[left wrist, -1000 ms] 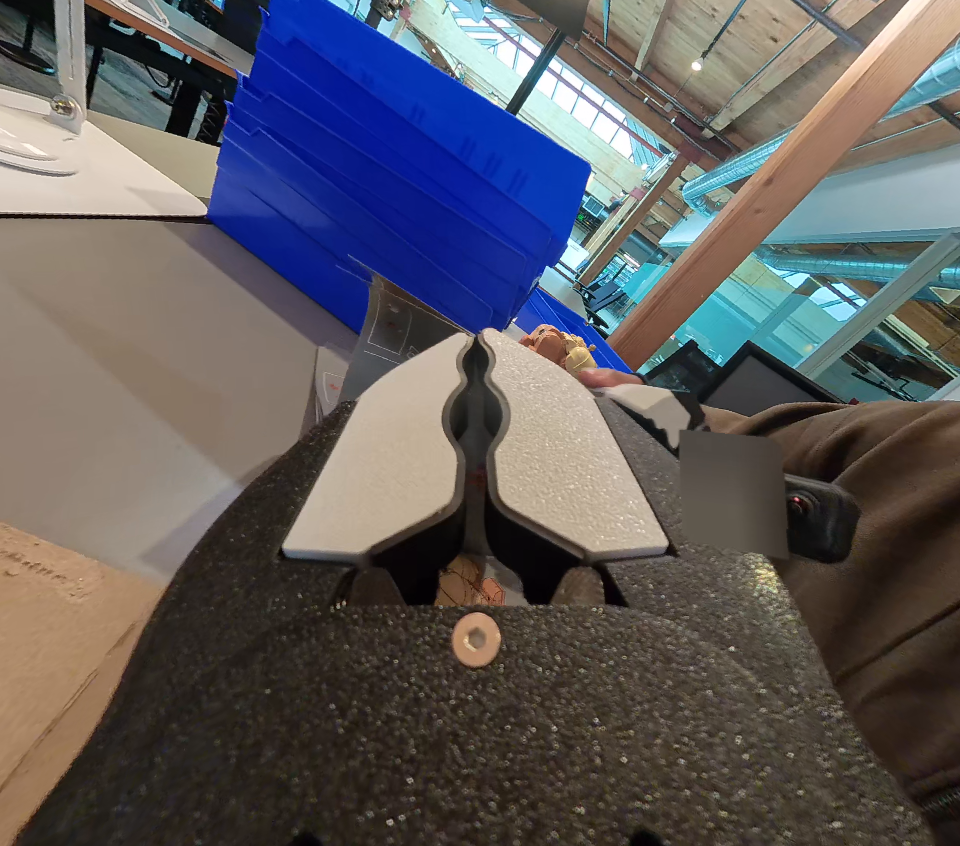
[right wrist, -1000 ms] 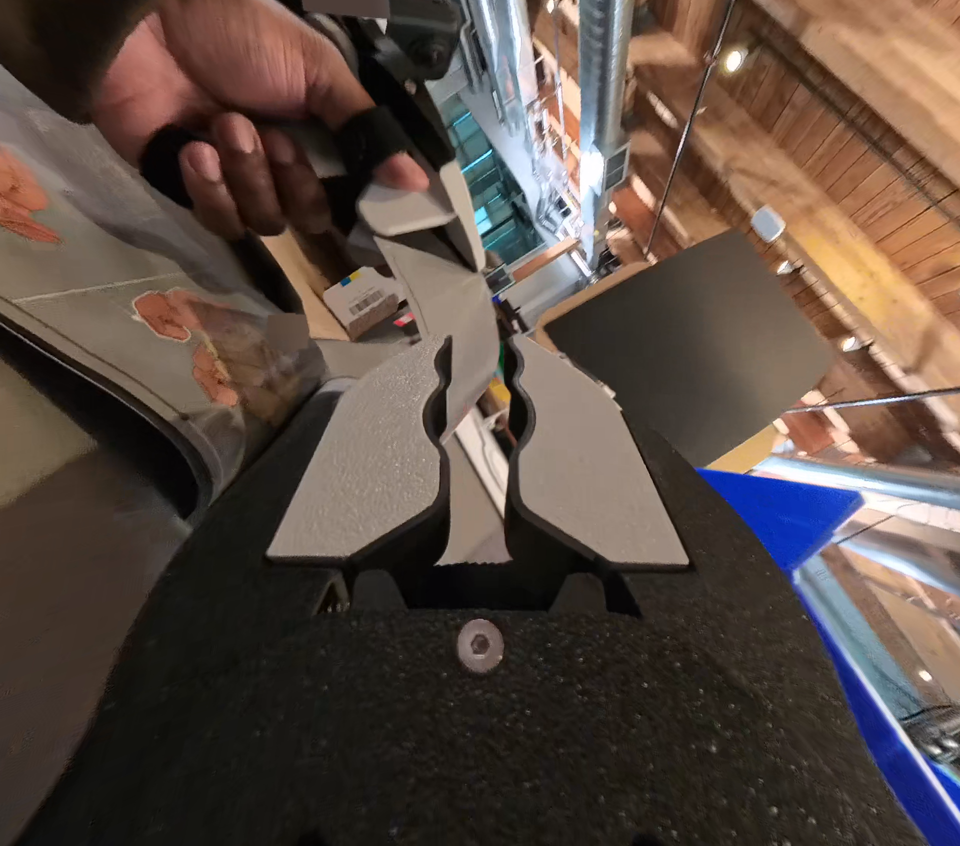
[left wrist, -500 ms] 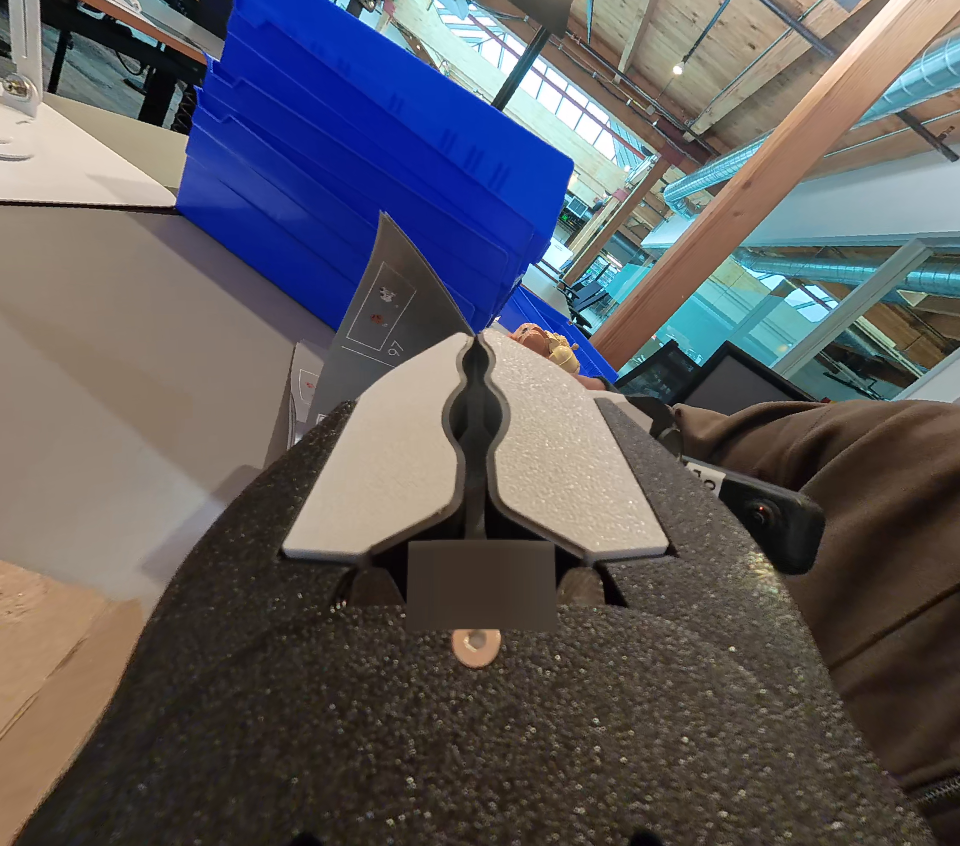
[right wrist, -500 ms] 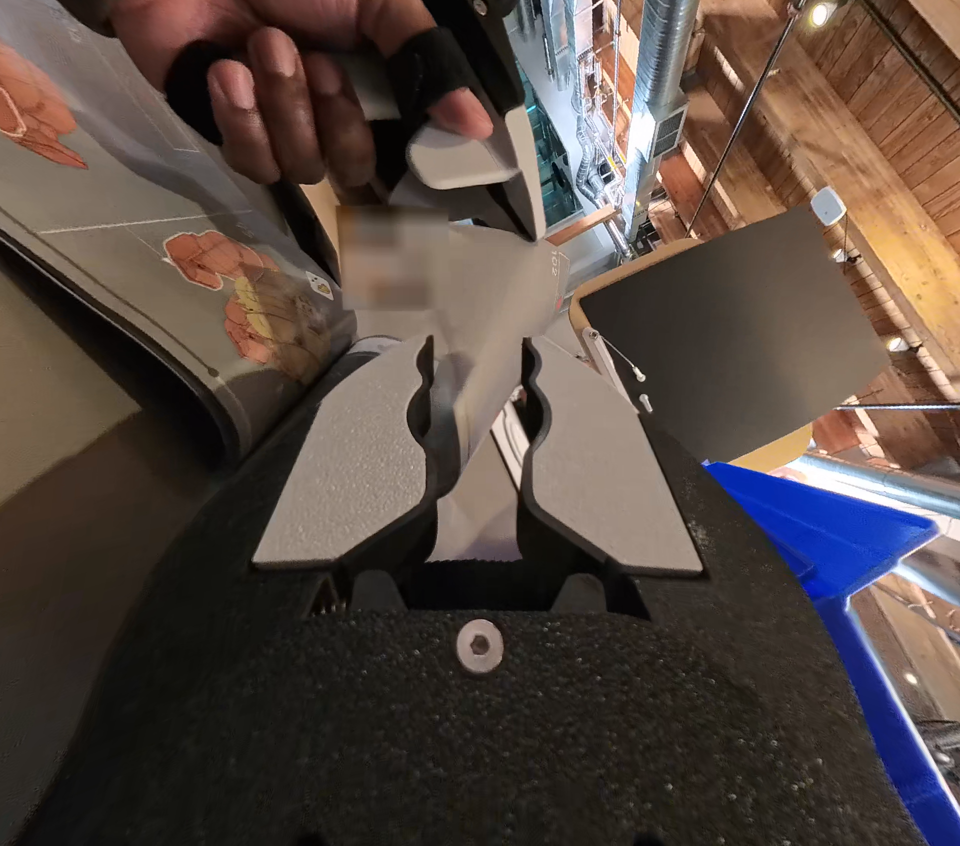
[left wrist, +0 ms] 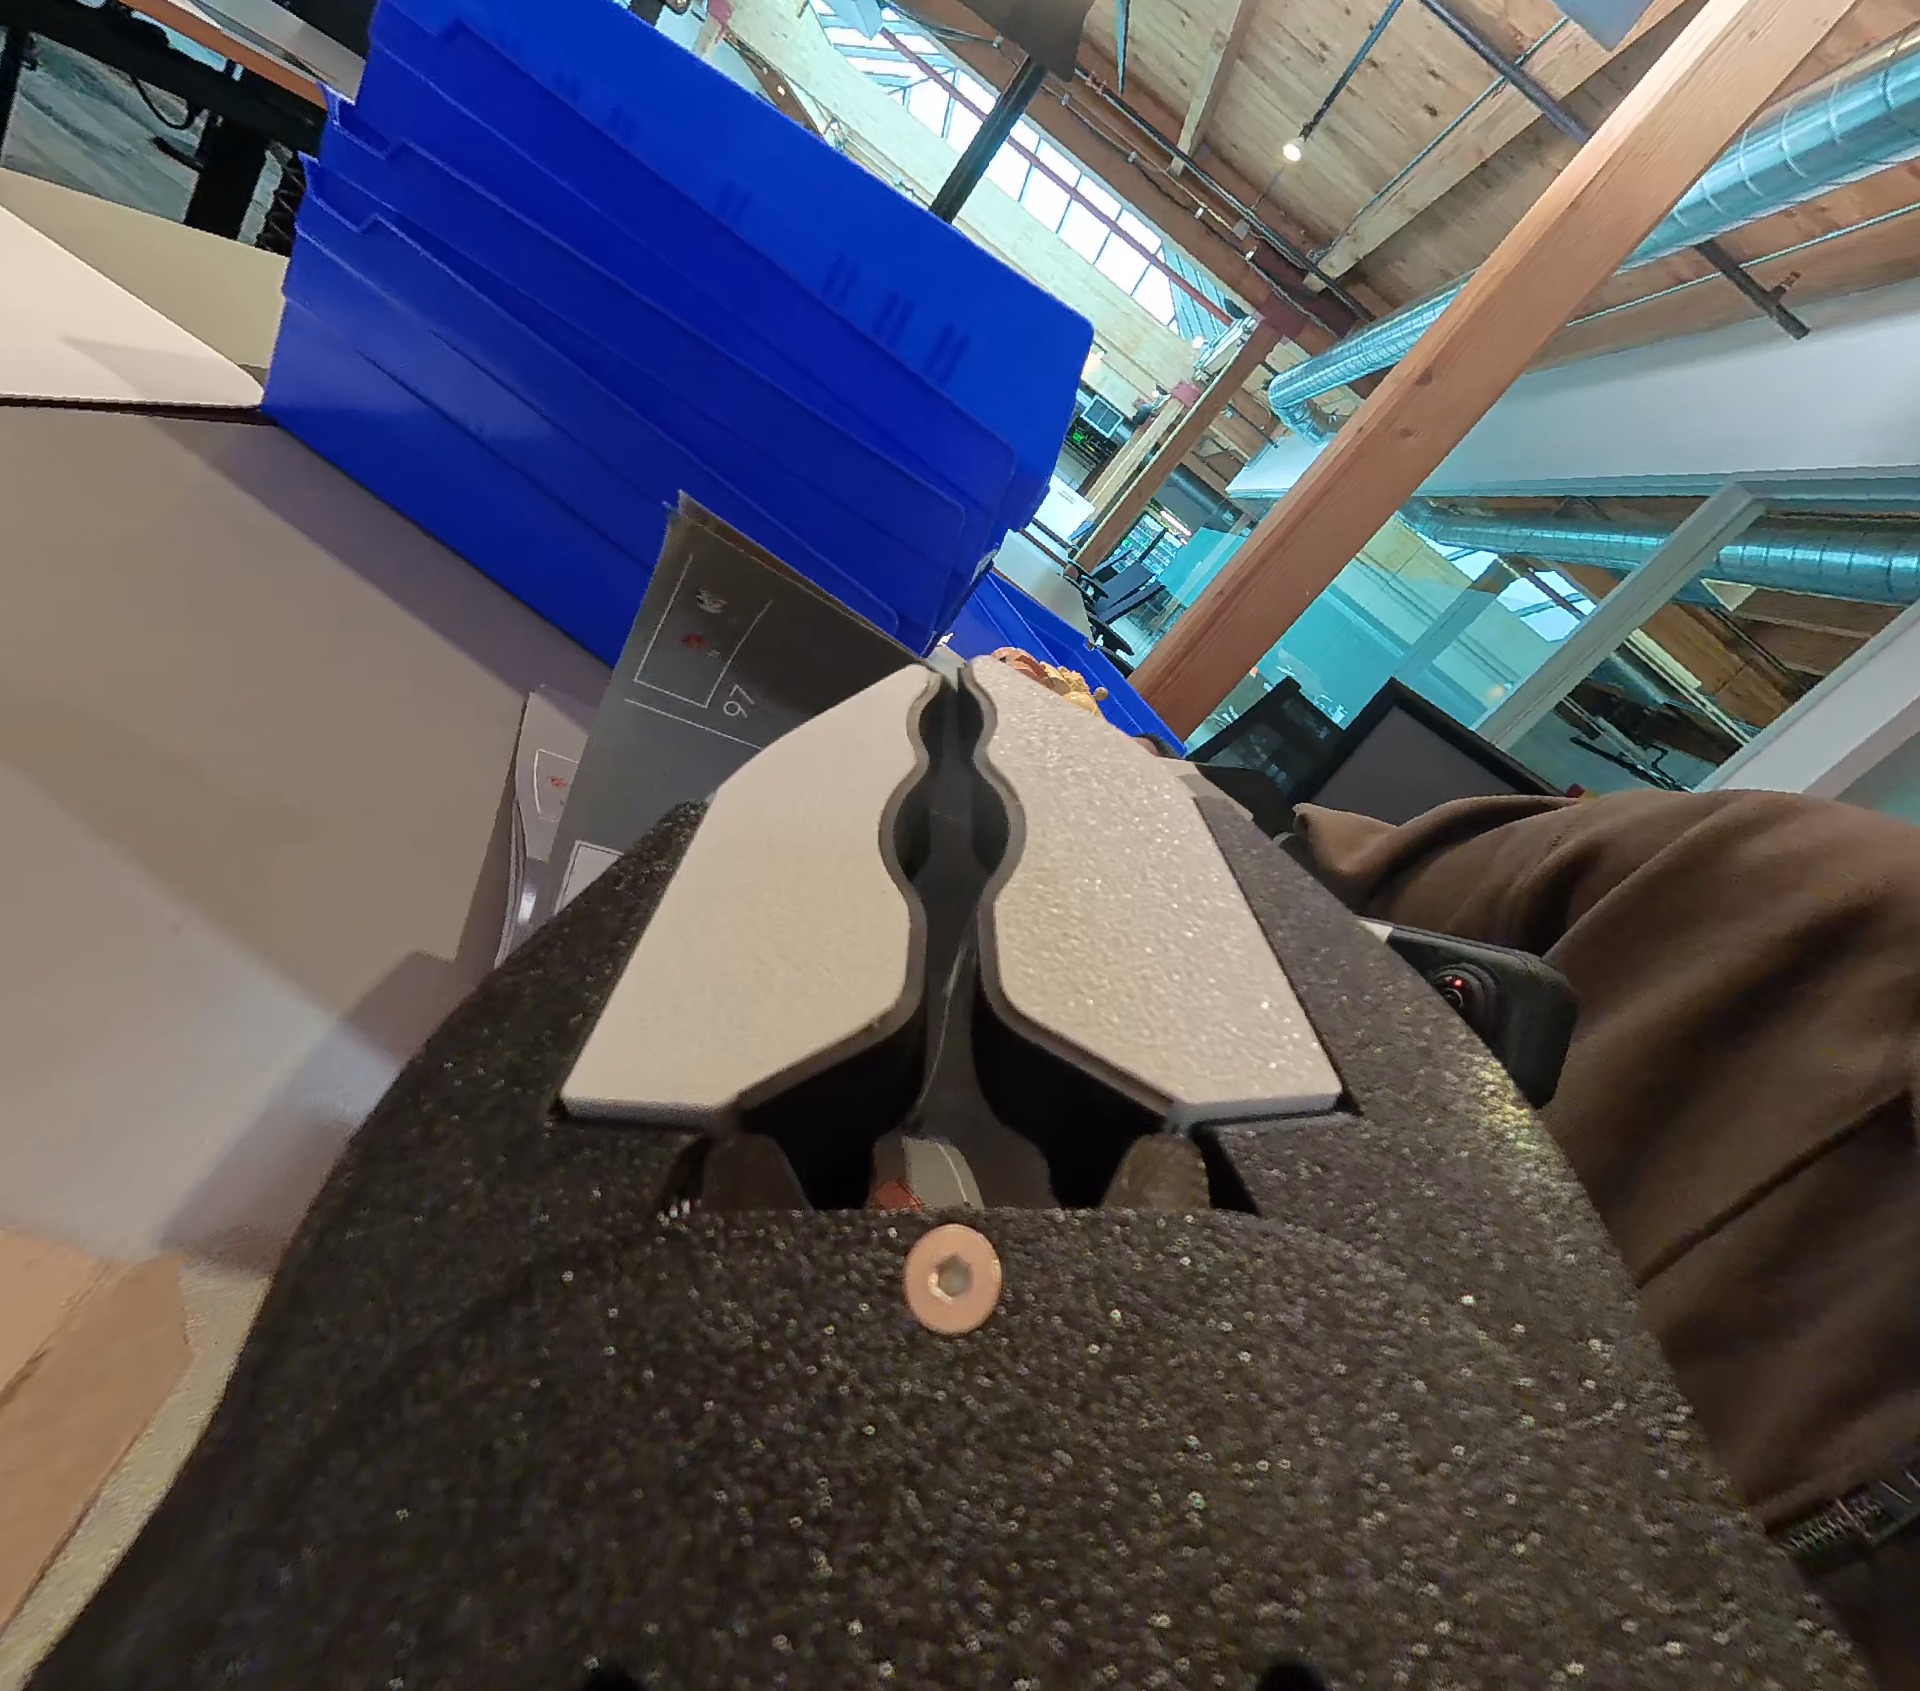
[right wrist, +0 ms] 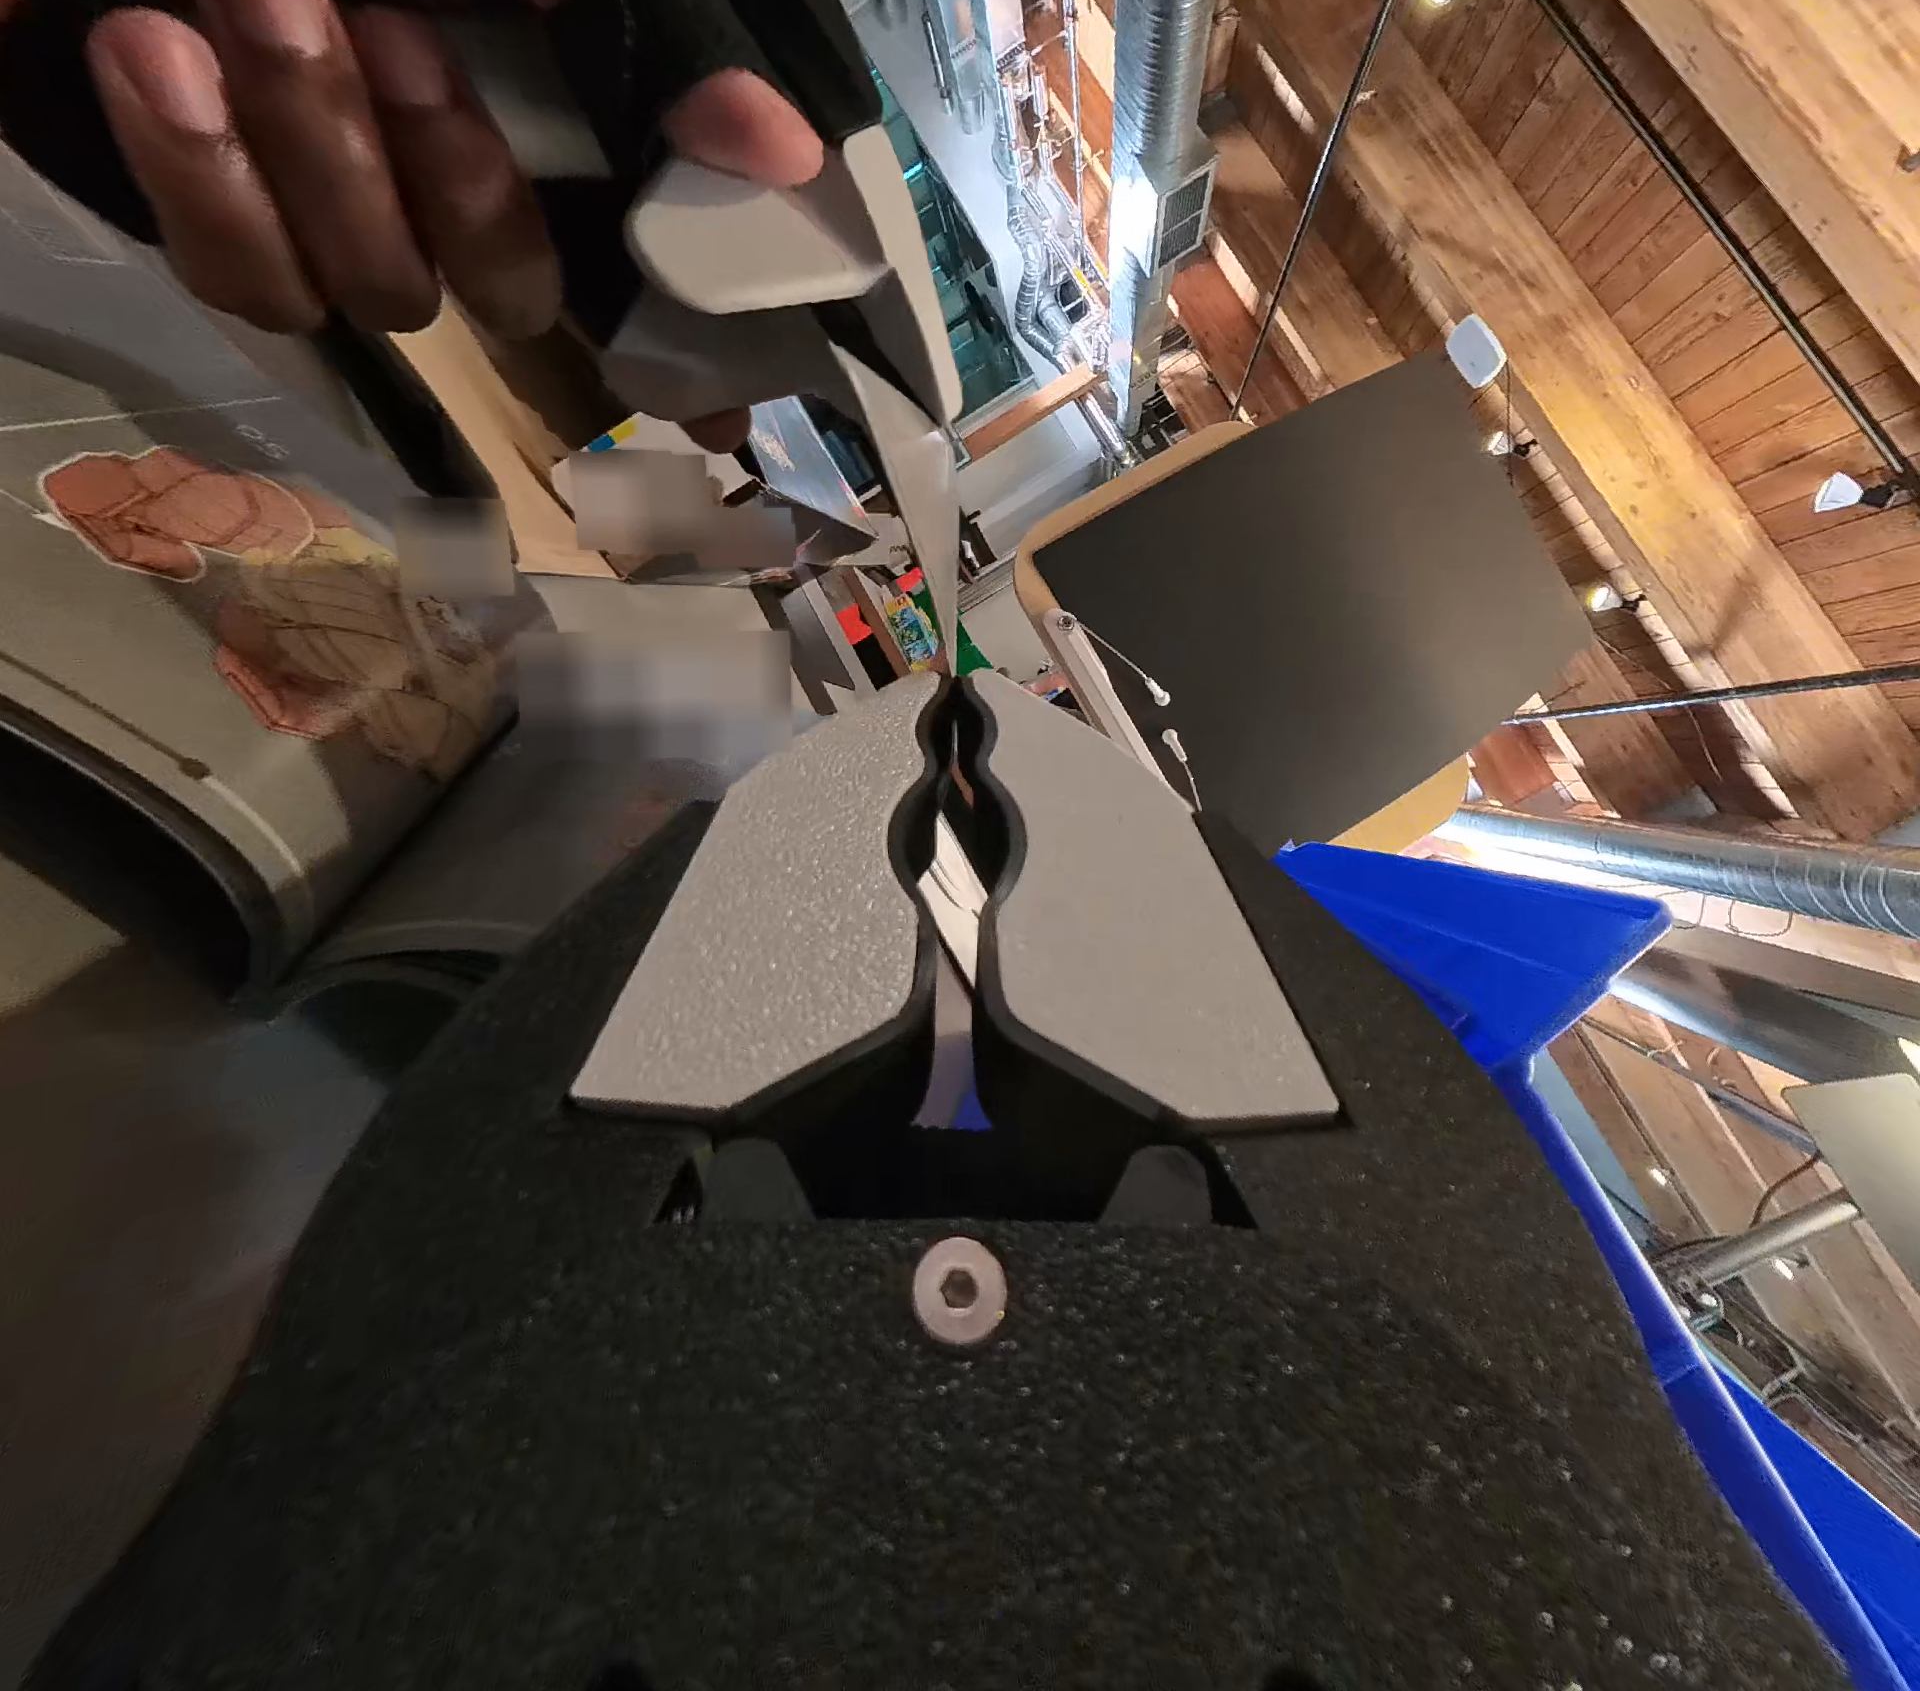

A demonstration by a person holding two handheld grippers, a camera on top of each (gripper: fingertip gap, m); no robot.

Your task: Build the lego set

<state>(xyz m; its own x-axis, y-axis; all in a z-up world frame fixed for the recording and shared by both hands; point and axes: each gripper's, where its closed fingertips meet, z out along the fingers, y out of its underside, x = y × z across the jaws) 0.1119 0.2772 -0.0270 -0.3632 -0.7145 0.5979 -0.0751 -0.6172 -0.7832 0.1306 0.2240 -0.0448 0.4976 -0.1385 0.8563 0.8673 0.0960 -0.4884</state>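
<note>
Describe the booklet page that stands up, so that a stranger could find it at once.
Find the tall stack of blue bins on the grey table. Just before it, left of the shut left hand-held gripper, one grey page rises steeply. Unlike the flatter pages below, it shows a small framed drawing.

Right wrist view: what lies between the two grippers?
A booklet page, pinched by the left gripper above and the right gripper below; nothing else.

A grey counter (left wrist: 260,706) carries a stack of blue bins (left wrist: 644,394) and the open instruction booklet (left wrist: 717,665).
</note>
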